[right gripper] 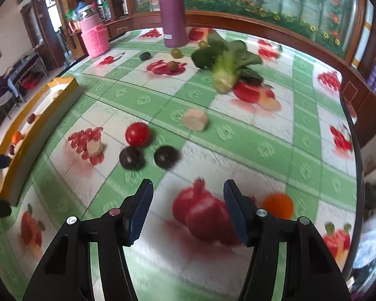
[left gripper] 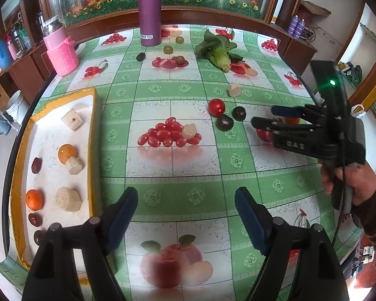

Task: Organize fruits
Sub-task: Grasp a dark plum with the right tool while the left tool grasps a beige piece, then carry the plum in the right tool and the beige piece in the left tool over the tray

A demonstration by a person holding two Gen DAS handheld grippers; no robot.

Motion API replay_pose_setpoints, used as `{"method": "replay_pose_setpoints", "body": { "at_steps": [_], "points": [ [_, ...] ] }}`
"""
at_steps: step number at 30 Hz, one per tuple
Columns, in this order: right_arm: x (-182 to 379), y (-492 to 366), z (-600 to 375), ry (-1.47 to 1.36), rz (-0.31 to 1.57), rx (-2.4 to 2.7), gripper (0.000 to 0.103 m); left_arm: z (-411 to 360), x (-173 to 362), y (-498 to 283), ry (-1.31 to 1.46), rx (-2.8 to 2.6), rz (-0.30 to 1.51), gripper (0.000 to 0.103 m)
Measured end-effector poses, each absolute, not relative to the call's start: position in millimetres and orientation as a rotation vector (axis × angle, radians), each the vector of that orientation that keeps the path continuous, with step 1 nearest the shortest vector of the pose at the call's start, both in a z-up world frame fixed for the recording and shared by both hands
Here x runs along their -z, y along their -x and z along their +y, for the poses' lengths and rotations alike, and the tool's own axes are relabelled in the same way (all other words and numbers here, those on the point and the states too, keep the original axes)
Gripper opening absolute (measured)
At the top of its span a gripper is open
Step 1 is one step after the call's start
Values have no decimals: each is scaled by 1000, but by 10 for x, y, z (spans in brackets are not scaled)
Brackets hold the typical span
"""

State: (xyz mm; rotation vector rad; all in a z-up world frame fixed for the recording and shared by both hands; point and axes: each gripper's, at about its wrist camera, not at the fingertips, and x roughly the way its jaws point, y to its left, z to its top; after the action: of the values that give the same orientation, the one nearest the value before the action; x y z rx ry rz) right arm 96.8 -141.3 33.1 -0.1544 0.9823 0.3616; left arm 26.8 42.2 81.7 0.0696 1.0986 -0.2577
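While both jaws stand spread with nothing between them, the left hand-held gripper [left gripper: 185,215] hangs over bare green-checked cloth on the counter [left gripper: 163,90], just beside the yellow-rimmed tray [left gripper: 94,135]. The right hand-held gripper [right gripper: 188,210] is likewise parted and empty, over a printed pomegranate, with a small orange [right gripper: 278,204] just beside its right finger. From the left wrist that orange [left gripper: 292,120] is mostly hidden behind the right tool's fingers. A red tomato [right gripper: 137,134] and two dark fruits [right gripper: 132,158] lie loose ahead of the right gripper; that view is blurred, so their kind is hard to tell. Only the left wrist shows the tray's contents clearly: two oranges [left gripper: 67,153], dark red fruits [left gripper: 36,165] and pale chunks [left gripper: 67,199]. A leafy vegetable [left gripper: 216,50] and a purple bottle [left gripper: 150,12] stand farther back
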Motion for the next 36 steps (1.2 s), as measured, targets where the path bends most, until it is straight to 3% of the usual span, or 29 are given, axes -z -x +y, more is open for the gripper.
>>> {"method": "replay_pose_setpoints", "body": {
  "at_steps": [5, 12, 23, 27, 33, 36],
  "points": [
    [-196, -1119, -1249, 204, 987, -413, 54, 457, -779, -293, -80, 240, 1115, 82],
    [-133, -1217, -1264, 199, 996, -482, 23, 285, -702, -441, -93, 243, 1139, 82],
    [-273, -948, -1744, 119, 978, -431, 23, -31, -462, -960, -54, 266, 1139, 81],
    [-274, -876, -1894, 86, 986, -426, 23, -45, -307, -1106, -63, 282, 1139, 67],
    [-249, -835, -1975, 56, 998, -416, 23, 8, -144, -1198, -36, 297, 1108, 32],
    [-260, -824, -1957, 56, 996, -416, 23, 44, -147, -1176, -33, 299, 1080, 25]
  ]
}}
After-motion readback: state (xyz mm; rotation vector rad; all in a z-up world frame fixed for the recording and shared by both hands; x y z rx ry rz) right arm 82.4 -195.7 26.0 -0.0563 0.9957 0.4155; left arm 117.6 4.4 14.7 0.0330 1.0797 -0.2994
